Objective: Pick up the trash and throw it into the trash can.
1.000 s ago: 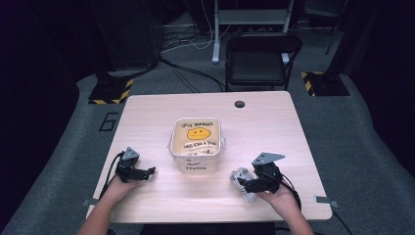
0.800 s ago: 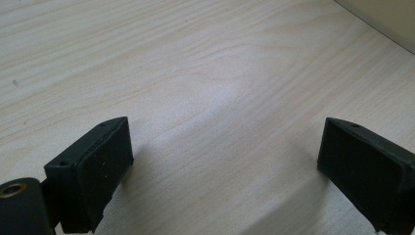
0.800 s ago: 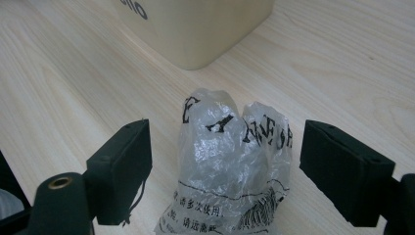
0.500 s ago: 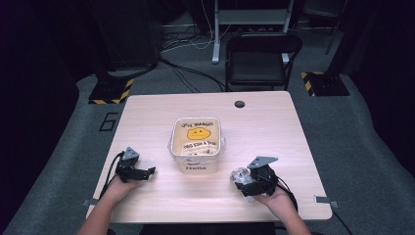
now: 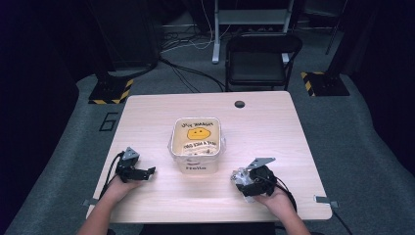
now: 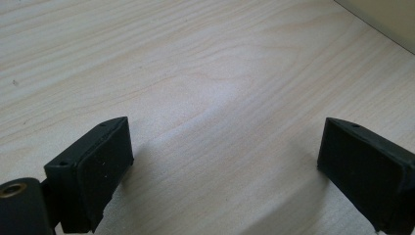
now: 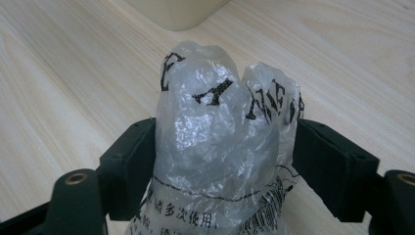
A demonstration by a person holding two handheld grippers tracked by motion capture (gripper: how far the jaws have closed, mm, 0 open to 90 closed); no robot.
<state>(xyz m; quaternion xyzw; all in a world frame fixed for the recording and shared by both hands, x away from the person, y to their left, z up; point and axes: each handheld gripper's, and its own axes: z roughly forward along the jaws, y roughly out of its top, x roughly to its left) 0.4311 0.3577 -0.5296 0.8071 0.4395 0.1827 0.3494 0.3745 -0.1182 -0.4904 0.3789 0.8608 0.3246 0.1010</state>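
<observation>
My left gripper (image 5: 149, 171) low over table (image 5: 147, 122), front-left; jaws spread wide, nothing betw them, bare wood under. Bin (image 5: 196, 145) mid-table, lined w/ a printed bag, yellow face on it. My right gripper (image 5: 237, 179) front-right, near bin, clamped on crumpled clear bag (image 7: 222, 147) w/ black lettering; wad bulges up past the pads (image 7: 134, 161).

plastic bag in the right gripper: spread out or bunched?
Bunched. The plastic bag is crumpled into a wad, squeezed between the jaws of the right gripper, its black print creased and folded over.
</observation>
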